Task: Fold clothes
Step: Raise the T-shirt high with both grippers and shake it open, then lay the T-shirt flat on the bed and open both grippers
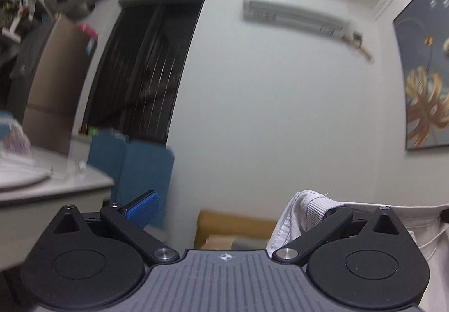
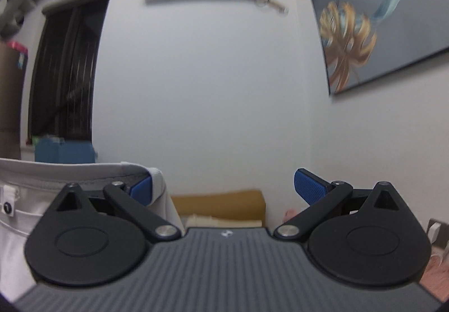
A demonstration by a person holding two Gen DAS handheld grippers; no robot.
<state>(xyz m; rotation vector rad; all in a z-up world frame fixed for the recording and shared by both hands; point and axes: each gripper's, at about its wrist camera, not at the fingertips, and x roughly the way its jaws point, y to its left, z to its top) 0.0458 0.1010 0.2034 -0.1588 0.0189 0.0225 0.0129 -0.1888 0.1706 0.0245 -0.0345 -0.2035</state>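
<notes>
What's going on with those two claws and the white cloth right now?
Left gripper open, white ribbed-hem garment draped over one finger. Right gripper open, same garment hooked over its blue pad. Both raised toward wall; nothing blocking.

The left gripper point(image 1: 224, 208) is pointing up toward the wall, its jaws spread wide across the lower frame. The right gripper point(image 2: 224, 188) is tilting upward likewise, its blue fingertips point(image 2: 310, 187) standing far apart.

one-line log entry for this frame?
left tongs: open, shirt draped on one finger | right tongs: open, shirt on one finger | raised, facing wall
</notes>
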